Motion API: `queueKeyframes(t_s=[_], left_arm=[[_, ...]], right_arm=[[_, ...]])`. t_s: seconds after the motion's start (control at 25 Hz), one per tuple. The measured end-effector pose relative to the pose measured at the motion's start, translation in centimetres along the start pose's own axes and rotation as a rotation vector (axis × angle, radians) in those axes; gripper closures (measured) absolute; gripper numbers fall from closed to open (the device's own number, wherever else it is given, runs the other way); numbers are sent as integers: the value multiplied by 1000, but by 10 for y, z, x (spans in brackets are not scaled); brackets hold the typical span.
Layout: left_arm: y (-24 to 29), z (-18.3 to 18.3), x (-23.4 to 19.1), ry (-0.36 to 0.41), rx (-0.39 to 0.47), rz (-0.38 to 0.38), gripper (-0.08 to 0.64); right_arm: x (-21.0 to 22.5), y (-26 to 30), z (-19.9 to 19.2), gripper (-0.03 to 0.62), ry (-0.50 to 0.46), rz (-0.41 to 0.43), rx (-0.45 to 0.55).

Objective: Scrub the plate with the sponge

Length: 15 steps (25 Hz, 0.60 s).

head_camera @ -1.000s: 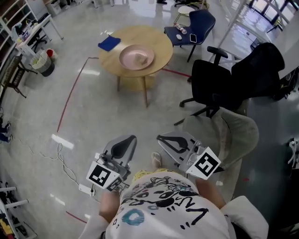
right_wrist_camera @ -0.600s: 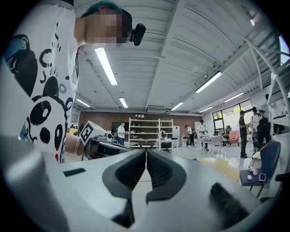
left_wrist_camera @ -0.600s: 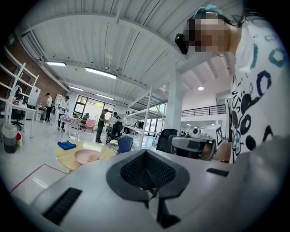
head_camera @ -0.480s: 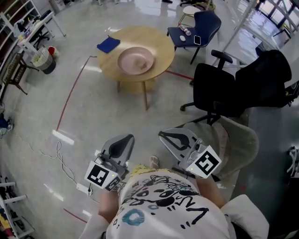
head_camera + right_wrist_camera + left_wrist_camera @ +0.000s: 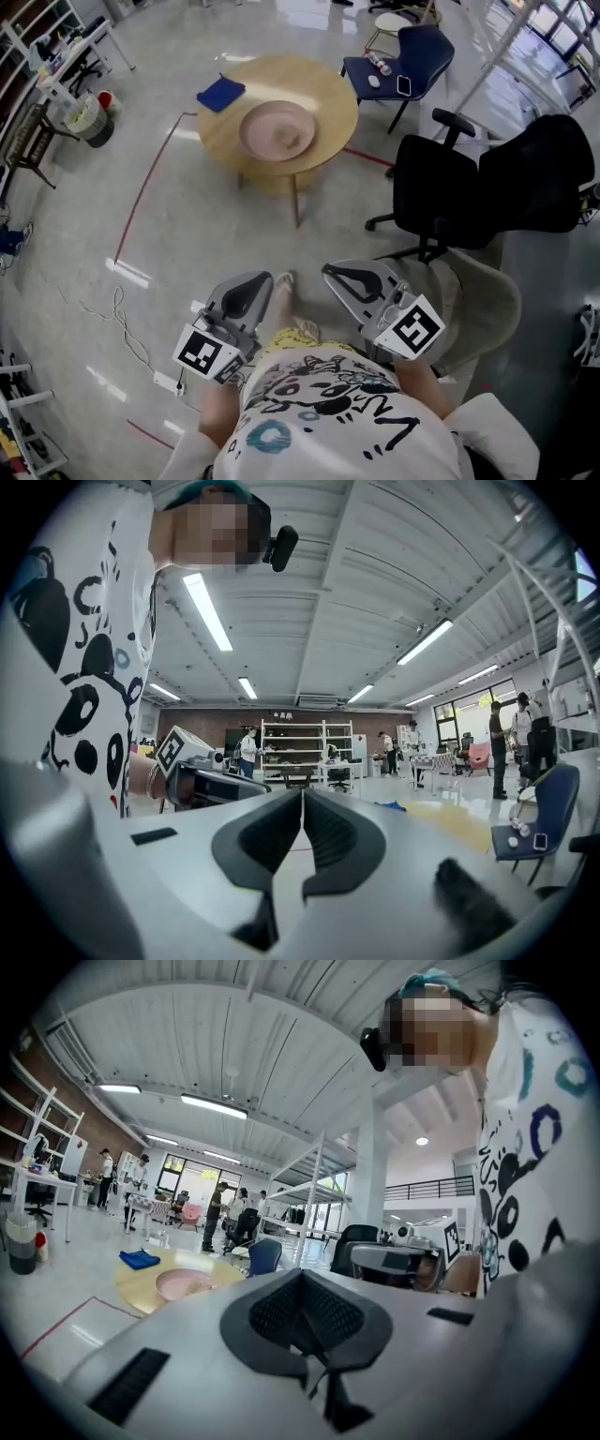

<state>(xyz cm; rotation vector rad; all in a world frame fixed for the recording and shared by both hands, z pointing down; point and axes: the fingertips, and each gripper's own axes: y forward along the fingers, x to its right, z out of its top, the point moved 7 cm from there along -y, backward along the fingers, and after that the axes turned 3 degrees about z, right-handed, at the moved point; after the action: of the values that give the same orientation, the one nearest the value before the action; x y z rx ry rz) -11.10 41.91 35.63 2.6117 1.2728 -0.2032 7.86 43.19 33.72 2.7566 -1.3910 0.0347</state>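
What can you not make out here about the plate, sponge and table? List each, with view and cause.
- Head view: the tan lump on the plate is too small to call a sponge.
- Left gripper view: the plate's inside is hidden by its own rim at this low angle.
- Right gripper view: no plate shows; the right gripper covers much of the table.

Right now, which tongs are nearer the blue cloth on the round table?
Left. The left tongs line up with the blue cloth; the right tongs sit further right. Both are well short of the table.
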Motion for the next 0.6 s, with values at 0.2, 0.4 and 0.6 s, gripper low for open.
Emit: queueKeyframes(t_s=[0.2, 0.4, 0.6], left_arm=[[21, 17, -33, 4, 11, -21, 545], [51, 36, -74, 15, 6, -53, 545], [73, 56, -112, 28, 13, -81, 545]], right_arm=[[30, 28, 8, 565, -22, -16, -9], [66, 61, 19, 565, -36, -39, 6], [92, 92, 26, 565, -43, -58, -1]])
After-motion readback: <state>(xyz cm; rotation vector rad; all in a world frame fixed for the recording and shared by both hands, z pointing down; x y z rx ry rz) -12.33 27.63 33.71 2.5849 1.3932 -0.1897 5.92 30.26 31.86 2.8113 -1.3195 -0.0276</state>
